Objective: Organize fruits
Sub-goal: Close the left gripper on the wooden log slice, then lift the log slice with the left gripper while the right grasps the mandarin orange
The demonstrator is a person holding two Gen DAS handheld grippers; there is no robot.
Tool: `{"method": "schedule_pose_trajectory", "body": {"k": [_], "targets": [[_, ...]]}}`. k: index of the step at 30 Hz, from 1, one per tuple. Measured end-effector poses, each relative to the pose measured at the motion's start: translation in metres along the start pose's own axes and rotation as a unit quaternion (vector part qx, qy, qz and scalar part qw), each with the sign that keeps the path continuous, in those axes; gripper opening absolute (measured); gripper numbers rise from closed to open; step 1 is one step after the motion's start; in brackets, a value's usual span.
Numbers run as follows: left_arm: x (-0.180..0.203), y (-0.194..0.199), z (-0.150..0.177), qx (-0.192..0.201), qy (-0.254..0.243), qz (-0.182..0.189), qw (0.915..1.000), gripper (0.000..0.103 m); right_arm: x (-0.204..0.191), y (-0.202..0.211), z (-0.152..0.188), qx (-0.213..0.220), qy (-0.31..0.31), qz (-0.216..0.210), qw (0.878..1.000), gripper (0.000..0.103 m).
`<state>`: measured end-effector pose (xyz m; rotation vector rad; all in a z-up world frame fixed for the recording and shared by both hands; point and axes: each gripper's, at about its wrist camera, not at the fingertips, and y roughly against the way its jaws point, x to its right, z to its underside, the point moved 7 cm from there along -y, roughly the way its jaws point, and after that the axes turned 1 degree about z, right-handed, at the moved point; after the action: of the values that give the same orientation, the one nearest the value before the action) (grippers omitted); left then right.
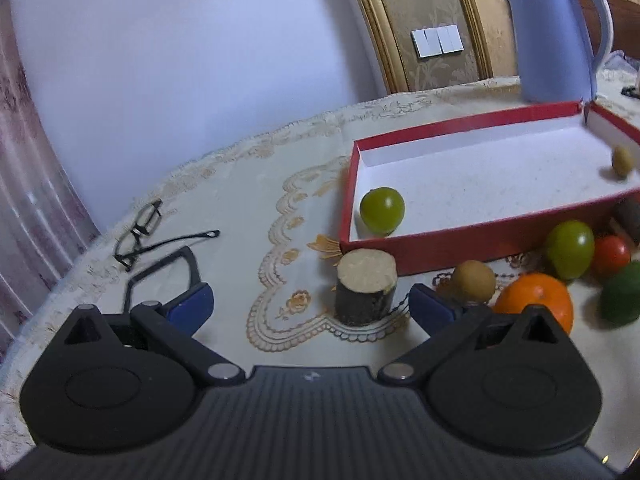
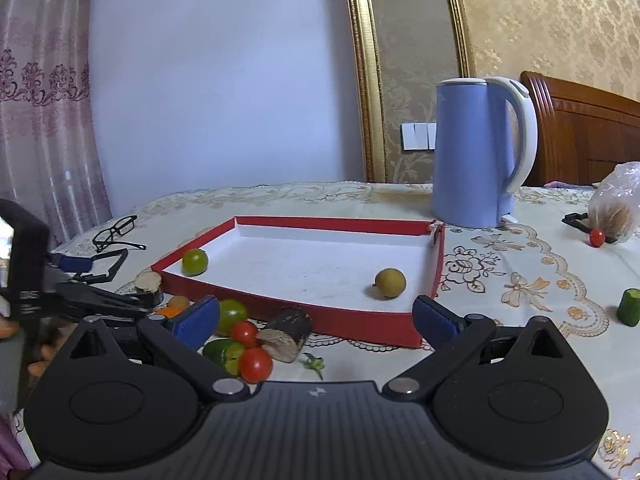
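Observation:
A red box (image 1: 472,236) (image 2: 348,320) with a white inside lies on the table. In it are a green tomato (image 1: 382,210) (image 2: 195,262) at the left and a brown-green round fruit (image 1: 622,162) (image 2: 390,283) at the right. My left gripper (image 1: 310,306) is open, with a cut dark-skinned stub (image 1: 366,286) standing between and just beyond its fingers. To its right lie a small brown fruit (image 1: 474,280), an orange (image 1: 536,302), a green tomato (image 1: 570,248) and a red tomato (image 1: 610,254). My right gripper (image 2: 316,318) is open and empty, before the box's near wall.
A blue kettle (image 2: 474,152) (image 1: 556,32) stands behind the box. Black glasses (image 1: 138,232) (image 2: 116,232) lie at the left. In the right wrist view, red tomatoes (image 2: 254,364), a cut stub (image 2: 286,338), a cucumber piece (image 2: 630,307) and a plastic bag (image 2: 614,208) lie on the cloth.

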<state>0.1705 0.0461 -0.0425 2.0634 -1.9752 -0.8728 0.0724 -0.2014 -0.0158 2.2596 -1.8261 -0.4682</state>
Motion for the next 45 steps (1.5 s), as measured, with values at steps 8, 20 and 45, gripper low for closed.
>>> {"method": "schedule_pose_trajectory", "body": {"k": [8,20,45], "targets": [[-0.004,-0.019,-0.003,-0.032,0.041,0.047,0.9975,0.074,-0.004,0.005,0.002,0.017,0.009,0.003,1.000,0.103],[-0.004,-0.001,0.000,-0.011,0.091,0.085,0.9922,0.033,-0.008,0.006,0.006,0.014,0.057,0.017,0.998,0.102],[-0.040,0.070,0.019,0.052,0.162,0.019,0.9852,0.033,-0.129,-0.070,0.020,-0.098,0.227,-0.144,0.958,0.068]]}}
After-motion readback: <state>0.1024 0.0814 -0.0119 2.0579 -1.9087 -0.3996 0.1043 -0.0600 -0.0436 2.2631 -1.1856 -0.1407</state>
